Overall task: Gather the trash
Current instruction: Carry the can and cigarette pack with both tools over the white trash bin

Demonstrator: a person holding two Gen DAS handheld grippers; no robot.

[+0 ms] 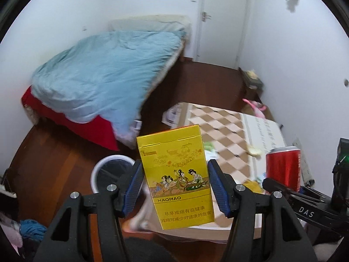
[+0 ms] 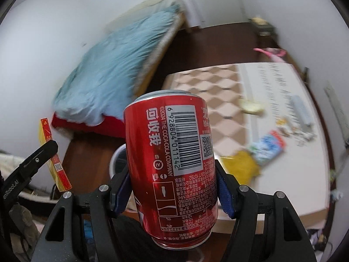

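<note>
Item one: yellow HAOMAO cigarette pack (image 1: 176, 176), upright, held in the air in my left gripper (image 1: 174, 185); the blue pads sit close against its two narrow edges, the jaws narrowed to the pack's width, though the left wrist view shows a thin sliver of gap at the upper left pad, so I judge the hold light rather than firm. Item two: red Coca-Cola can (image 2: 172, 163), roughly upright with a slight lean, barcode facing the camera, clamped at mid-body by my right gripper (image 2: 172, 194), jaws spread to the can's girth and pressing both sides. Item three: white waste bin with a dark liner (image 1: 113, 170), on the wooden floor below and slightly left of the pack, its rim also peeping from behind the can in the right wrist view. Item four: low table with a checkered top (image 1: 222, 126), bearing a yellow wrapper (image 2: 242, 166), a blue-and-white packet (image 2: 268, 146) and a pale crumpled scrap (image 2: 250, 107), all uncollected. Beyond: bed with a light blue quilt (image 1: 102, 72) and a white door (image 1: 222, 19). Step in hand, by my reckoning: carrying both pieces to the bin. The next move calls for bringing each over the bin's mouth and letting go, then fetching the table litter.
</note>
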